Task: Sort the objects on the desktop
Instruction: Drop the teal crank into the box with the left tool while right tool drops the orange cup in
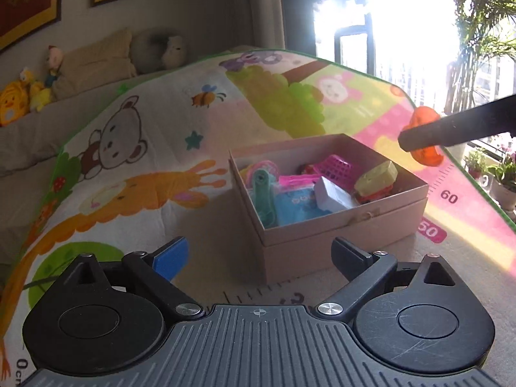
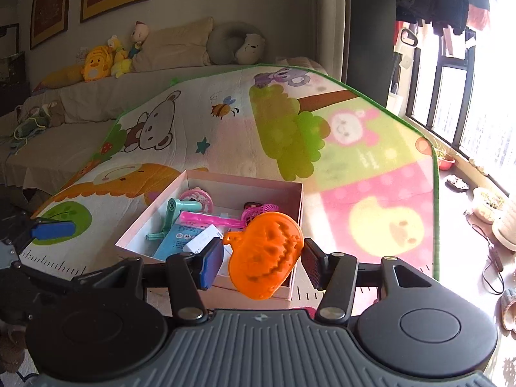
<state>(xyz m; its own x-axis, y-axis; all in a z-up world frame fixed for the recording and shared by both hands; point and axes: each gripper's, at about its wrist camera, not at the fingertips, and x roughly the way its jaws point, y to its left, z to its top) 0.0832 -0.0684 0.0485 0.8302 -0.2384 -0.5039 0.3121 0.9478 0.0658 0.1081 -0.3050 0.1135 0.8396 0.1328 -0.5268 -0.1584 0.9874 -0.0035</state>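
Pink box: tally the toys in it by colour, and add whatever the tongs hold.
Pink: 3, round disc, flat strip, basket
Teal: 1, crank
Blue: 1, packet
White: 1, carton
Yellow: 1, sandwich toy
Orange: 1, pumpkin, in the right tongs
Total: 8

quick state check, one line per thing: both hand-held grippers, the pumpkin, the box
left hand-held gripper: open, nothing between its fingers
right hand-held gripper: shut on the orange pumpkin
orange pumpkin: held off the mat, near the box's edge
pink box: lid off, partly filled with toys
play mat: spread flat under the box
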